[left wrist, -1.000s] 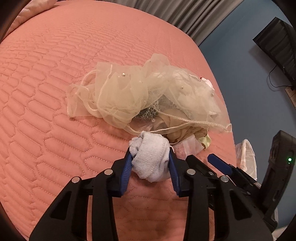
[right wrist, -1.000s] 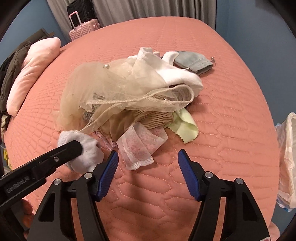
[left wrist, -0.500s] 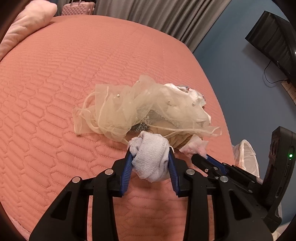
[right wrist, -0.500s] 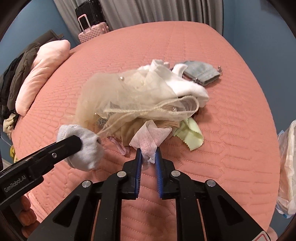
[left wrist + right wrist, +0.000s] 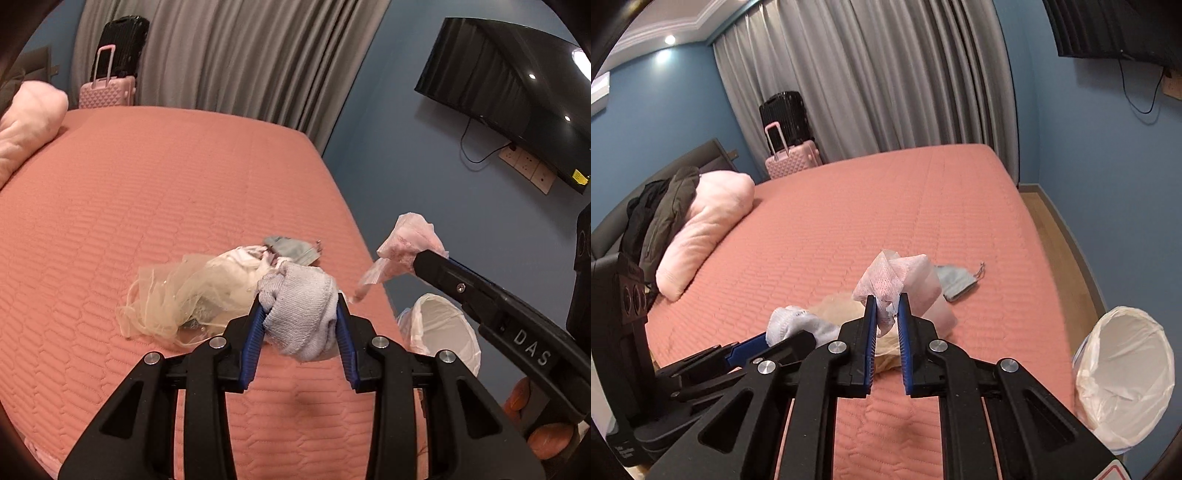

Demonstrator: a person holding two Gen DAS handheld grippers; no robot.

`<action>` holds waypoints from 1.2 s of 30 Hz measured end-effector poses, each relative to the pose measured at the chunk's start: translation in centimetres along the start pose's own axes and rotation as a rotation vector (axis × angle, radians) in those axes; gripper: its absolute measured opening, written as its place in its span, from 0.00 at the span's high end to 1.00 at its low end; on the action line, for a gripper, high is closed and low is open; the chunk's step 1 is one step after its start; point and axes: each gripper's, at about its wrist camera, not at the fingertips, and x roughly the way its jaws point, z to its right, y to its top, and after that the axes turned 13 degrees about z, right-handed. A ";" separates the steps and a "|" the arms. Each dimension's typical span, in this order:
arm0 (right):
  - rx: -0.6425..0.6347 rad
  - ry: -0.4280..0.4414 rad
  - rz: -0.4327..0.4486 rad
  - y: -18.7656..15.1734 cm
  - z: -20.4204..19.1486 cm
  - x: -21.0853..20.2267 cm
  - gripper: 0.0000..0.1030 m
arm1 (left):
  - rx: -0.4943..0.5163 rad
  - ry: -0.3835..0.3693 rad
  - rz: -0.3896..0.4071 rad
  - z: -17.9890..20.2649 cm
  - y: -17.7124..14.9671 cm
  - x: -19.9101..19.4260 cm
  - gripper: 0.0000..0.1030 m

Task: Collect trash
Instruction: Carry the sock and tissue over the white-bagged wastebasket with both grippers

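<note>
Right hand-held gripper: blue pads clamped on a crumpled pinkish mesh wrapper, which is raised clear of the bed. To its left, the left hand-held gripper grips a white sock. Ahead and just right lies a grey pouch. Lower right stands a bin with white liner.

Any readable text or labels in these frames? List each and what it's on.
"DAS": white letters on the black arm of the right tongs, seen from the left wrist.
Small white print low on the black left camera housing: too blurred to read.
Yellow sticker on the black wall television: unreadable.
</note>
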 end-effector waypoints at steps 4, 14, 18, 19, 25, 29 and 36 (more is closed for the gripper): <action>-0.001 -0.021 0.080 3.0 1.6 -3.8 0.90 | 0.062 -0.060 0.052 4.0 1.4 -0.8 0.66; 0.000 -0.133 0.207 6.5 6.8 -11.5 0.90 | 0.165 -0.208 0.108 12.0 2.4 -1.4 0.66; 0.021 -0.184 0.218 6.2 9.5 -13.3 0.90 | 0.191 -0.253 0.099 14.8 2.3 -1.0 0.66; 0.026 -0.197 0.219 6.0 10.0 -13.5 0.90 | 0.200 -0.262 0.093 15.4 2.2 -0.8 0.66; 0.079 -0.271 0.206 4.5 15.0 -14.7 0.90 | 0.242 -0.313 0.060 19.2 1.4 0.8 0.65; 0.113 -0.315 0.181 3.1 18.1 -14.7 0.90 | 0.261 -0.348 0.021 21.3 0.5 2.2 0.65; 0.164 -0.374 0.143 1.0 22.5 -14.1 0.90 | 0.294 -0.377 -0.054 24.1 -0.9 5.3 0.65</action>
